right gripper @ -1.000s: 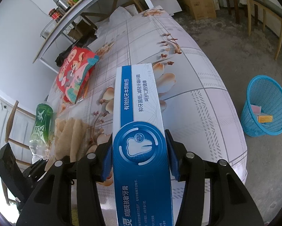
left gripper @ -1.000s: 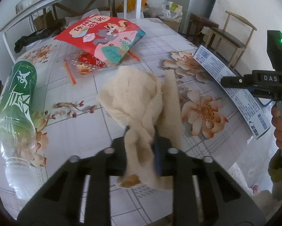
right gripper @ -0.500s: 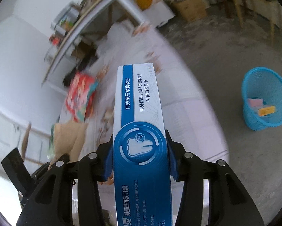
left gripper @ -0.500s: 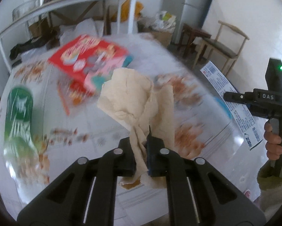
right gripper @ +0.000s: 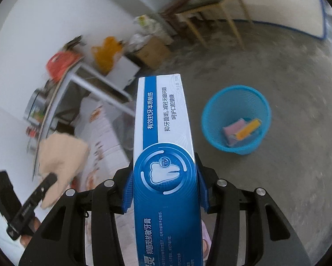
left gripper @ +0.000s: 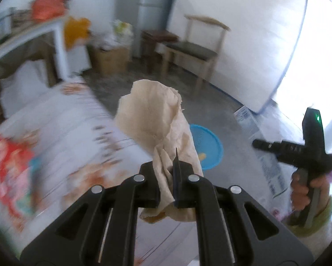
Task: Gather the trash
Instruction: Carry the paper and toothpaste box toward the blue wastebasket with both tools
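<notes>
My left gripper [left gripper: 168, 177] is shut on a crumpled beige paper towel [left gripper: 152, 115], held up in the air past the table edge. In the right wrist view the same towel [right gripper: 61, 153] and the left gripper [right gripper: 48, 181] show at the lower left. A long blue and white toothpaste box [right gripper: 163, 122] sticks forward from my right gripper [right gripper: 163, 190], whose blue pads press on its sides. From the left wrist the right gripper [left gripper: 261, 145] and its box [left gripper: 269, 168] appear at the right, in a person's hand. A blue mesh basket [right gripper: 212, 137] stands on the floor ahead.
The basket [left gripper: 212, 150] holds a pink item and a yellow one [right gripper: 241, 130]. The floral-cloth table [left gripper: 55, 128] lies to the left with a red snack bag [left gripper: 8, 170] on it. A wooden chair [left gripper: 194, 51], cardboard boxes and a white shelf stand along the far wall on the concrete floor.
Both grippers swung right, away from the table top and toward the floor with the blue basket. The towel rose off the table; the bottle is out of view; the basket looks nearer.
</notes>
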The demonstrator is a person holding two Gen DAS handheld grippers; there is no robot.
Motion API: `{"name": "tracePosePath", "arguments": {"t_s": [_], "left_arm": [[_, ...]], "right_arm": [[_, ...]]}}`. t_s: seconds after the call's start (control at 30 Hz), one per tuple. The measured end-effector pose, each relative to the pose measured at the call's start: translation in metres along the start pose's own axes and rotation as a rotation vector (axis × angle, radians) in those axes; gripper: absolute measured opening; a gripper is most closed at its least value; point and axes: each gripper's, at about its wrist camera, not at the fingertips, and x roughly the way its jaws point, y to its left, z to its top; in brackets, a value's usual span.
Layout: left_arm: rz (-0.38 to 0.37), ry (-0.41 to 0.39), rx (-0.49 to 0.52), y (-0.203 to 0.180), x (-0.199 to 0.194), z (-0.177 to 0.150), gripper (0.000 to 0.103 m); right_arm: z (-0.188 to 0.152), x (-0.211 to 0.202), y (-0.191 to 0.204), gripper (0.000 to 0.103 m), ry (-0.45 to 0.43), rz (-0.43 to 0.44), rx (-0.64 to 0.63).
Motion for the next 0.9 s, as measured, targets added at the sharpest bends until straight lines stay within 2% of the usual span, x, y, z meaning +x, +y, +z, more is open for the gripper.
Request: {"name": "tracePosePath", "arguments": {"t_s": [0.23, 0.4, 0.5, 0.57, 0.6, 0.63, 0.67, 0.7, 0.8, 0.9], "left_arm": [[-0.077, 0.294, 0.026, -0.041, 0.148, 0.032, 0.008], [-0.082, 0.416, 0.025, -0.057, 0.232, 0.043, 0.008], [-0.110, 0.459, 0.002, -0.062, 0.274, 0.053, 0.009], [-0.133, 0.460, 0.017, -0.069, 0.301, 0.065, 0.034], [-0.129, 0.454, 0.021, -0.075, 0.311, 0.068, 0.060], [-0.100, 0.439, 0.019, -0.076, 0.320, 0.072, 0.069], [-0.062, 0.412, 0.005, -0.075, 0.328, 0.076, 0.069], [-0.052, 0.402, -0.012, -0.073, 0.330, 0.075, 0.070], [-0.083, 0.408, -0.105, -0.063, 0.329, 0.075, 0.072], [-0.108, 0.383, -0.100, -0.060, 0.313, 0.075, 0.072]], "right_arm": [[0.014, 0.041, -0.065, 0.046, 0.083, -0.014, 0.165], [0.036, 0.092, -0.102, 0.046, 0.154, 0.021, 0.288], [0.065, 0.129, -0.127, 0.047, 0.168, 0.018, 0.361], [0.087, 0.153, -0.140, 0.049, 0.170, 0.025, 0.382], [0.099, 0.167, -0.147, 0.057, 0.169, 0.032, 0.392], [0.105, 0.177, -0.154, 0.062, 0.164, 0.034, 0.396], [0.112, 0.189, -0.161, 0.068, 0.163, 0.026, 0.400], [0.115, 0.197, -0.169, 0.068, 0.166, 0.007, 0.411], [0.112, 0.210, -0.188, 0.068, 0.174, -0.034, 0.455], [0.100, 0.207, -0.193, 0.068, 0.164, -0.036, 0.442]]}}
